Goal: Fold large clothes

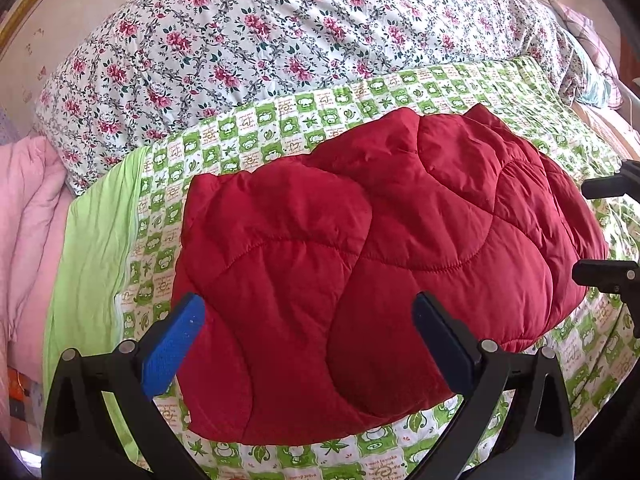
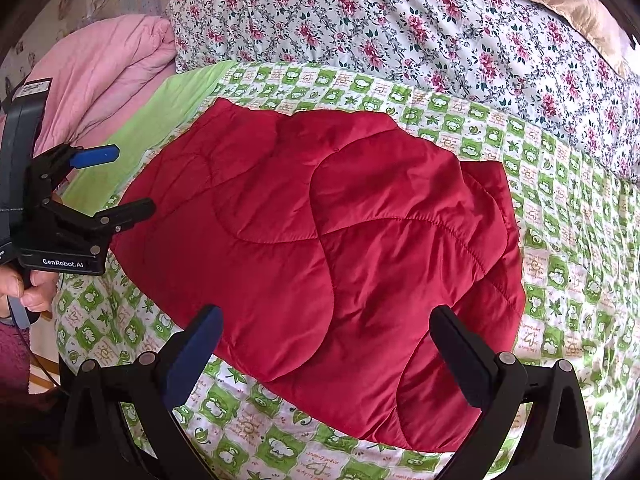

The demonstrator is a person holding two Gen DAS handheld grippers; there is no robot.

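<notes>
While both grippers point(image 1: 308, 344) point(image 2: 326, 354) gape empty, red quilted jacket point(image 1: 380, 264) lengthwise left-to-right.

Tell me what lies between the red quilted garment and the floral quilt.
A strip of the green checked bedsheet separates the red quilted garment from the floral quilt, with nothing on it; both wrist views show this.

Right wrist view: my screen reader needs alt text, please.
A red quilted garment lies folded on a green-checked bedspread. The right gripper hovers open above its near edge; the left gripper, also open, sits at its left side.

Green-checked quilt point(image 1: 400, 92), floral duvet point(image 1: 240, 40), pink blanket point(image 2: 108, 52).
</notes>
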